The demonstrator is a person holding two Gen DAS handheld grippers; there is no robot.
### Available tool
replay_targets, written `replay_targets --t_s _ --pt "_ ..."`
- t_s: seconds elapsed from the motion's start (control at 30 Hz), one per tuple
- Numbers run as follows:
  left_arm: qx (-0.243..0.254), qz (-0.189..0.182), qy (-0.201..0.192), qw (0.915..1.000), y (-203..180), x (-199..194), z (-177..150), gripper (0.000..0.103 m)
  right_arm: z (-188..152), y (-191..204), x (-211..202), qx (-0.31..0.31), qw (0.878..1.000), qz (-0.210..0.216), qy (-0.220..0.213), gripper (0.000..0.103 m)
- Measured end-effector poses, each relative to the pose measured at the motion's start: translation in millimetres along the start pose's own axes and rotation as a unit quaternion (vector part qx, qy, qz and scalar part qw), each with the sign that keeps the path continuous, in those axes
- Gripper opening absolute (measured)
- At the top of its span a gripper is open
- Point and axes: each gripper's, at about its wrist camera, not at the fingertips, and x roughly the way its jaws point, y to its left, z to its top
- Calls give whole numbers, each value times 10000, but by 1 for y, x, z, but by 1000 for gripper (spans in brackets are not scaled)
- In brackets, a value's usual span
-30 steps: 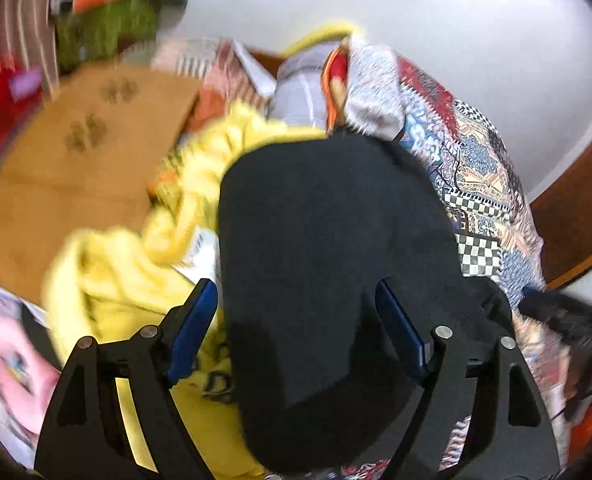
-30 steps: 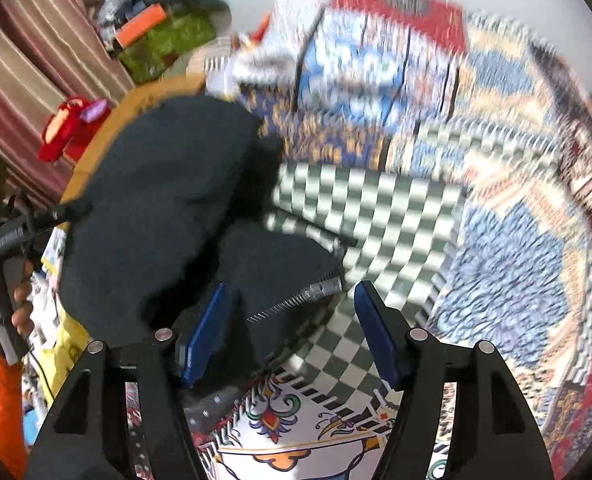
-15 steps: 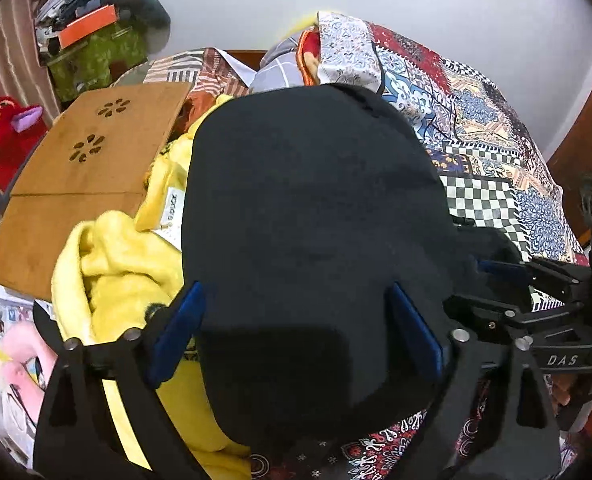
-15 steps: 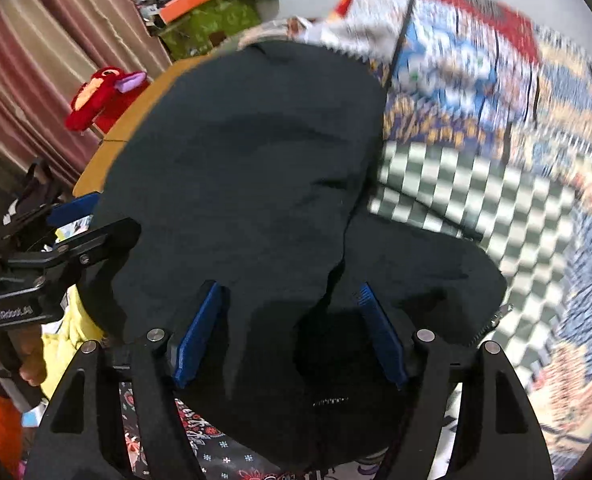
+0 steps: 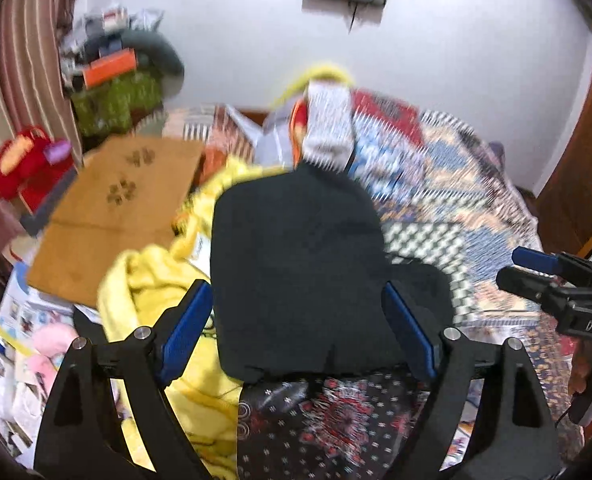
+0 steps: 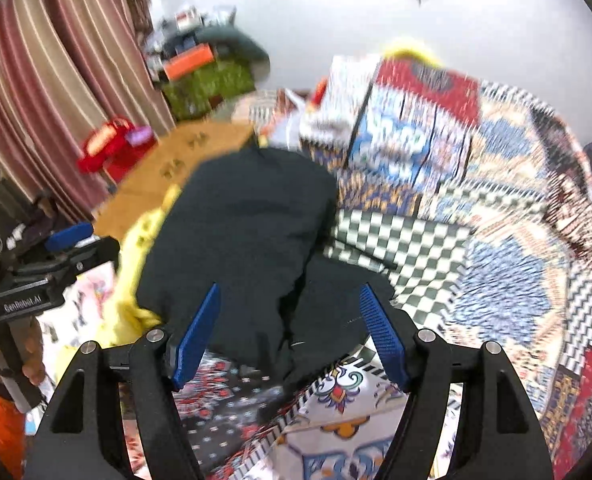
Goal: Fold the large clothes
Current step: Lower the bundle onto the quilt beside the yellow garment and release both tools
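Both the left hand-held gripper (image 5: 296, 336) and right hand-held gripper (image 6: 291, 336) hang released, jaws apart and empty. The black garment (image 5: 296, 272) lies folded on the bed (image 6: 496, 280) just ahead of them. Snagging its near edge could undo the fold.

patchwork bedspread (image 5: 436, 184) blurred, possibly motion, shelf clutter (image 6: 199, 60) indistinct

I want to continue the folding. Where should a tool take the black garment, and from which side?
Probably the near hem of the black garment, approached from the near side. That edge lies flat and exposed on the patterned bedspread, directly ahead of the open left tool; the far end touches pillows.
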Motion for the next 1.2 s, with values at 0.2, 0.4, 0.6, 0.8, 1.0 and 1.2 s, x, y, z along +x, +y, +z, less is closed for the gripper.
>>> replay_targets --t_s 0.2,0.4,0.6,0.8,1.0,1.2 --pt "274 22 -1047 9941 -33 -113 3 86 0 22 -109 -19 9936 153 -1120 68" --pt "446 58 -2203 9744 -72 -225 -14 86 -17 54 -206 -214 9759 285 -2155 69" --pt "505 290 -3129 9480 -102 -302 -51 86 -51 82 -270 -481 9516 213 -3029 69" --pt "325 316 -3384 9399 -113 -328 -83 87 -79 99 -288 -574 9420 153 -3304 69" --pt "260 642 -3357 9394 -121 -325 -99 102 -94 101 -284 -493 9389 -245 -3397 89" --pt "259 687 -3252 9428 -126 -319 -107 102 -99 97 -287 -463 9347 -637 -3465 103"
